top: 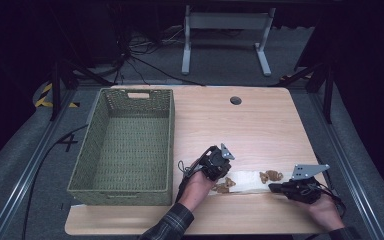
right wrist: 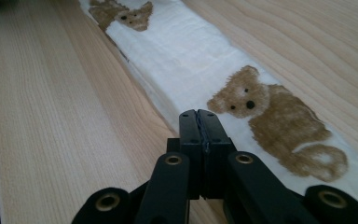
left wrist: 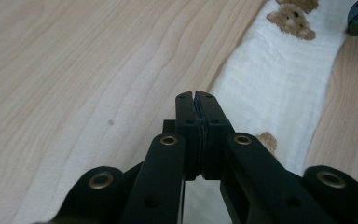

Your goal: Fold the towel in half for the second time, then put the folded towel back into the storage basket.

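- One woven basket (top: 122, 145) was recorded at the left of the wooden table (top: 260, 125); nothing was seen inside it.
- One white cloth (top: 247, 181), folded into a long narrow strip and printed with brown bears, was found lying flat near the front edge of the table, to the right of the basket and apart from it.
- The long axis of the strip was noted to run left to right across the table, from one gripper toward the other.
- The left gripper (top: 219, 175) was observed at the strip's left end. In the left gripper view its jaws were seen pressed fully together, with the cloth (left wrist: 279, 84) stretching away ahead of the tips; whether an edge was pinched between them could not be told.
- Two bear prints were counted in the high view, one beside each gripper; a third, partly hidden by the jaws, was noted in the left gripper view.
- The right gripper (top: 276, 188) was observed at the strip's right end, jaws likewise closed together. In the right gripper view a bear print (right wrist: 275, 121) lay just beyond the tips; a grip on the fabric could not be confirmed.
- Each gripper was judged equally near its own end; any fold or lift would have to turn on that left-right axis.
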The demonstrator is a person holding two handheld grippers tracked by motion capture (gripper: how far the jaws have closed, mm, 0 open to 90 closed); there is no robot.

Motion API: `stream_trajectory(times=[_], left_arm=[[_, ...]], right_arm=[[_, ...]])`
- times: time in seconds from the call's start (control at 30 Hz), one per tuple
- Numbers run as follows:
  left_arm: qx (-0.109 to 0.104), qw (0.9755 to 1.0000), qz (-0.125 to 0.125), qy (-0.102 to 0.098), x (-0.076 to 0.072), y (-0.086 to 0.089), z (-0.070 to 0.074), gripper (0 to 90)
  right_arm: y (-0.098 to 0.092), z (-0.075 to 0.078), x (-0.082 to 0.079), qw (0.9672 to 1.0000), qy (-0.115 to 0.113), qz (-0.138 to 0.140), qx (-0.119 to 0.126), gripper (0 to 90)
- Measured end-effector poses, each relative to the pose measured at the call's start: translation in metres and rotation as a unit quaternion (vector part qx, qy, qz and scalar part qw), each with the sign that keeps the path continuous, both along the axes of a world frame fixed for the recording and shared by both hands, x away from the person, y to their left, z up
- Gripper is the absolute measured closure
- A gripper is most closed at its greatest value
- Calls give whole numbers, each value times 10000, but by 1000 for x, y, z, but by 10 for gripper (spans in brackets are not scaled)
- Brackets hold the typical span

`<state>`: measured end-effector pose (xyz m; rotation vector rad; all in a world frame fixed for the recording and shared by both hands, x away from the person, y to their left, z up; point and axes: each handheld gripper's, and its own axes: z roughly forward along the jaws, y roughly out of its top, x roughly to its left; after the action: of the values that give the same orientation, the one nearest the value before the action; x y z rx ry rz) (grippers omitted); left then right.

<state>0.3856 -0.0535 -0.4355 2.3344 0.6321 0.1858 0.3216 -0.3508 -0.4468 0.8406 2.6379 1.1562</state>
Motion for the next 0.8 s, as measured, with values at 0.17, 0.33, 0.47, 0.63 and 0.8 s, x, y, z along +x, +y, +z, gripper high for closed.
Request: stream_trajectory(times=[0.17,0.33,0.47,0.63,0.8], left_arm=[[173,9998,-49,34,2,0,-7,889],[340,9993,-62,118,3,-2,-15,892],[406,9992,-8,20,0,-3,-15,895],[409,9991,-19,87,-3,2,-15,895],[427,9990,-25,141,-9,8,-14,894]], right_arm=[[5,-5,0,9999,62,45,-146,897],[7,-7,1,9996,72,86,-252,897],[7,-8,4,9995,55,115,-290,898],[7,-8,10,9993,8,109,-346,898],[6,-8,20,9993,20,79,-377,897]])
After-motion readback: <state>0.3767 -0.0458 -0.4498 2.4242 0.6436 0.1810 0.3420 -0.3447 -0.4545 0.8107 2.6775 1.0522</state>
